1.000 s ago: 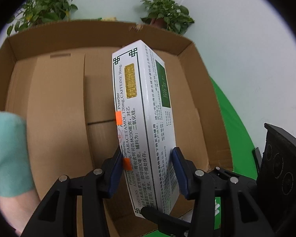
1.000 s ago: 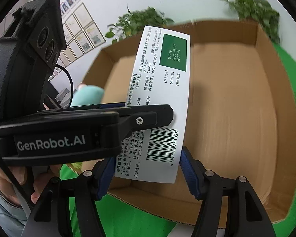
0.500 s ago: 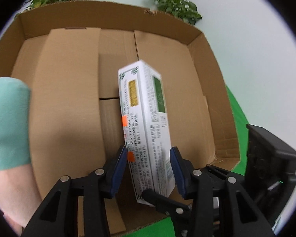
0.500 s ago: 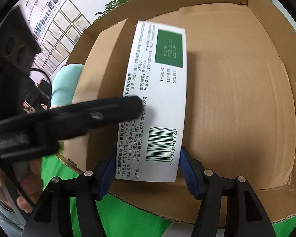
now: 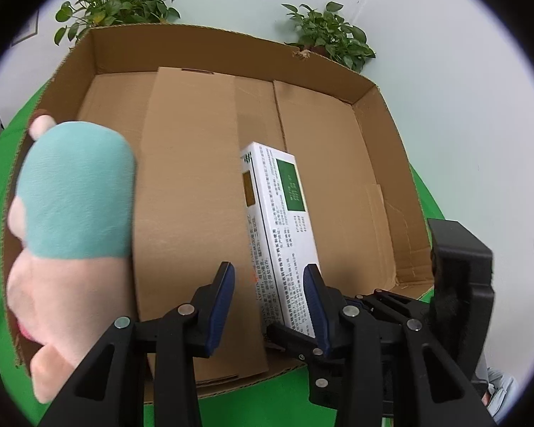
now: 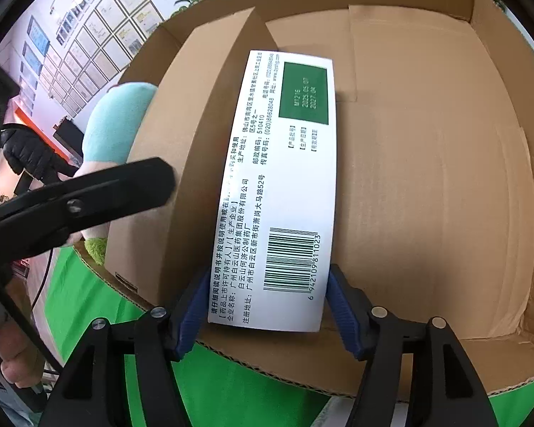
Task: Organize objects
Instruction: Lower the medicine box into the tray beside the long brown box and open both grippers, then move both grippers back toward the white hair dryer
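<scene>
A white medicine box (image 6: 281,185) with a green panel and barcode is held between the blue pads of my right gripper (image 6: 267,295), which is shut on its near end over the open cardboard box (image 6: 427,195). In the left wrist view the medicine box (image 5: 281,227) stands on edge inside the cardboard box (image 5: 195,178). My left gripper (image 5: 268,302) is open around its near end, with a gap on the left side. A teal and pink plush toy (image 5: 71,220) leans at the carton's left wall.
The carton sits on a green cloth (image 6: 231,391). An inner cardboard flap (image 6: 181,135) stands up at the left. Potted plants (image 5: 324,35) stand behind the carton by the wall. The left gripper's body (image 6: 74,203) crosses the right view.
The medicine box has gone lower and deeper into the carton. My left gripper has opened and let go of it, drawing back. The plush toy now looms larger at left.
</scene>
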A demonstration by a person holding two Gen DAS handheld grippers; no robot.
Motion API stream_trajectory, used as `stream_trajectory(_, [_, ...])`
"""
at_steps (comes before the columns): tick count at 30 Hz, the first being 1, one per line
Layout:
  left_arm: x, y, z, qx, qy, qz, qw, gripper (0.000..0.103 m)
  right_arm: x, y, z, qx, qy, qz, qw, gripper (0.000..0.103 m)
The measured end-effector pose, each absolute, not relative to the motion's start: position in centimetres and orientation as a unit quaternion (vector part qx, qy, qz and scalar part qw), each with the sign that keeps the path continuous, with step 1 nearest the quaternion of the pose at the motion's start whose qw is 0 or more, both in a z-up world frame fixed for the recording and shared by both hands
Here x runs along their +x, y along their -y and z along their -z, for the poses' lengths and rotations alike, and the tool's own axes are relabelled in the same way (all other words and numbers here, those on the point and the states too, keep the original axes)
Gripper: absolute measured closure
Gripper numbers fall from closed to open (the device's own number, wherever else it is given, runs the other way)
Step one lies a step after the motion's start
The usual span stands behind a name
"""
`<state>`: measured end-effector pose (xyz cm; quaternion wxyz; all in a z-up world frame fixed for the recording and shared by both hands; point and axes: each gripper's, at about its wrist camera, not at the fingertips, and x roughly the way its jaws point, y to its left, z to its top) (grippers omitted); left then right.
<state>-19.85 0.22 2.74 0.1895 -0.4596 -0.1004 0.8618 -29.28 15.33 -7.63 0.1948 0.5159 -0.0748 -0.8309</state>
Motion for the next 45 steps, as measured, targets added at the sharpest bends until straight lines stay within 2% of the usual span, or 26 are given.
stream_trajectory(3, [-19.8,0.2,-2.4,-0.461,0.102,-0.862,0.185,0.064,-28.9,-14.7,8.1,0.520,0.074,0.829,0.192,0.028])
stream_trajectory(8, [-19.2,0.4,-2.2,-0.439,0.089,-0.877,0.175,0.064,-26.9,-14.4,7.1,0.491,0.060,0.848,0.191,0.022])
stream_trajectory(10, [-18.3,0.4,-2.8,-0.415,0.080,-0.891,0.167,0.063,-25.1,-14.9,5.8,0.467,0.044,0.866,0.175,0.007])
stream_trajectory(11, [-17.6,0.4,-3.3,-0.401,0.075,-0.899,0.162,0.057,-23.9,-15.2,4.9,0.454,0.037,0.875,0.164,0.001])
stream_trajectory(12, [-16.8,0.4,-3.8,-0.384,0.066,-0.908,0.151,0.051,-22.7,-16.1,4.1,0.438,0.031,0.886,0.149,0.000])
stream_trajectory(14, [-15.4,0.1,-4.5,-0.356,0.052,-0.925,0.119,0.024,-19.9,-18.1,2.2,0.416,0.025,0.902,0.111,0.000])
stream_trajectory(15, [-14.3,0.0,-4.9,-0.335,0.049,-0.935,0.103,0.022,-18.8,-18.7,1.9,0.411,0.030,0.906,0.097,0.000])
stream_trajectory(20, [-10.6,-1.1,-6.0,-0.292,0.014,-0.954,0.067,0.022,-14.0,-20.6,0.7,0.388,0.046,0.919,0.047,0.000])
stream_trajectory(25, [-8.7,-1.6,-6.2,-0.292,0.015,-0.956,0.029,0.022,-9.0,-21.8,-0.8,0.364,0.053,0.929,0.035,0.000])
stream_trajectory(45, [-8.2,-2.8,-4.9,-0.319,0.007,-0.947,0.027,0.022,-11.4,-21.5,-0.3,0.357,0.048,0.933,0.024,0.000])
